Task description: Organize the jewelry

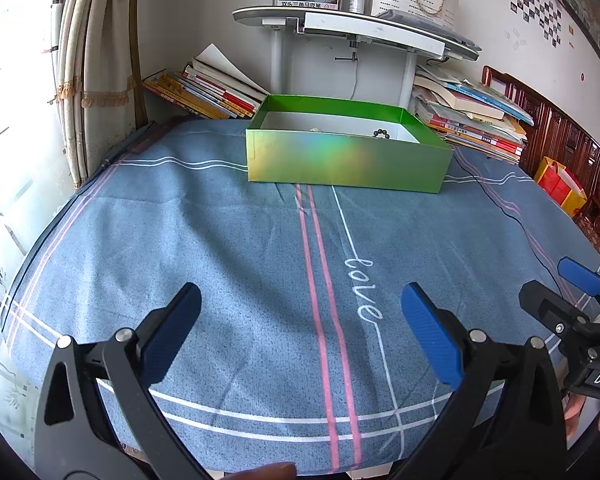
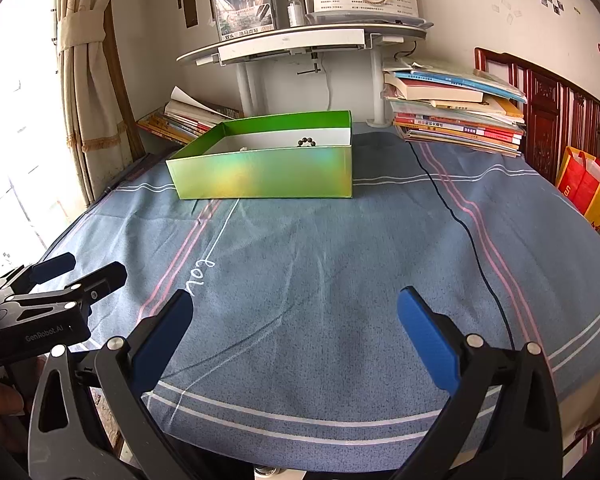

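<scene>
Left tongs (image 1: 300,312) wide open, empty, over the near edge of the worktop (image 1: 220,248). Right tongs (image 2: 294,320) just beside them, also wide open and empty, same near edge. Green box (image 1: 346,162) sits well ahead of both, toward the far edge, about mid-width. Dark bead bracelet (image 2: 306,143) lies inside the box against its far right side; a small pale item (image 2: 243,148) lies left of it, too small to tell. Black cable (image 2: 472,240) runs along the worktop's right side.
</scene>
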A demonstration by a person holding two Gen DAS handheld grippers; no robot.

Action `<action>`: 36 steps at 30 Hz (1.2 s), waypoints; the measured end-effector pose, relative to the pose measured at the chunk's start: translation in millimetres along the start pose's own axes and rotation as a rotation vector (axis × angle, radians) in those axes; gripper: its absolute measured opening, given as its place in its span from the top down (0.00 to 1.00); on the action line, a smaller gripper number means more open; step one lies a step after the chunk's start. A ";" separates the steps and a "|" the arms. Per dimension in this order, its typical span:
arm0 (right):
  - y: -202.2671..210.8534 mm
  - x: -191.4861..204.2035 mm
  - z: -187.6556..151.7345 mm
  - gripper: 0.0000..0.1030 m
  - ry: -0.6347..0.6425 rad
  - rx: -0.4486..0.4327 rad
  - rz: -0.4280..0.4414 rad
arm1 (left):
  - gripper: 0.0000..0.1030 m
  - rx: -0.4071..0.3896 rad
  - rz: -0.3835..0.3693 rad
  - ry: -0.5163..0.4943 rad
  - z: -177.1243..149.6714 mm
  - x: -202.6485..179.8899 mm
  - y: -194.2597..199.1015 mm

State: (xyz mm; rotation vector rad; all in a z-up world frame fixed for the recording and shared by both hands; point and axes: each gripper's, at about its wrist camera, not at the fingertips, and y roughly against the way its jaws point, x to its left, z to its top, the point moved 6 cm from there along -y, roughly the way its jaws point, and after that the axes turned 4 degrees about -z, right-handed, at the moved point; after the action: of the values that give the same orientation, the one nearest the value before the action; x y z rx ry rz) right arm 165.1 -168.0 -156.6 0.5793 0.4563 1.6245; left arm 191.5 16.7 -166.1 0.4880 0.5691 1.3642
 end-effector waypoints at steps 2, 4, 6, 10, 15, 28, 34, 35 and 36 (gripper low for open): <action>-0.1 0.1 0.3 0.03 0.001 -0.002 -0.001 | 0.04 0.001 0.003 -0.001 0.1 0.5 -0.7; 0.0 0.0 0.4 0.03 0.000 -0.002 -0.002 | 0.04 0.001 0.000 0.000 0.1 0.5 -0.4; -0.1 -0.3 0.5 0.03 -0.001 -0.001 -0.003 | 0.04 -0.003 0.003 -0.002 0.6 0.5 -0.4; 0.8 -0.1 1.0 0.03 0.003 -0.007 -0.002 | 0.04 -0.005 0.003 -0.003 1.5 0.5 0.8; 1.6 -0.1 1.6 0.03 0.005 -0.010 -0.002 | 0.04 -0.004 0.002 -0.003 2.0 0.3 1.1; 4.3 0.3 2.9 0.03 0.008 -0.014 -0.003 | 0.04 -0.010 0.005 -0.014 3.9 -2.3 4.7; 4.4 0.3 2.5 0.03 0.007 -0.013 -0.004 | 0.04 -0.009 0.005 -0.012 4.3 -1.0 5.0; 4.3 0.2 2.4 0.03 0.007 -0.012 -0.004 | 0.04 -0.009 0.006 -0.014 4.2 -1.0 4.9; 4.4 0.0 2.6 0.03 0.005 -0.011 -0.003 | 0.04 -0.009 0.005 -0.014 4.1 -0.9 4.9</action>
State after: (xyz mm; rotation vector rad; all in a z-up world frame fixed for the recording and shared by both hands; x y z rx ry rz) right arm 163.2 -168.6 -152.0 0.5662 0.4509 1.6252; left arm 190.3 16.5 -159.8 0.4918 0.5507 1.3669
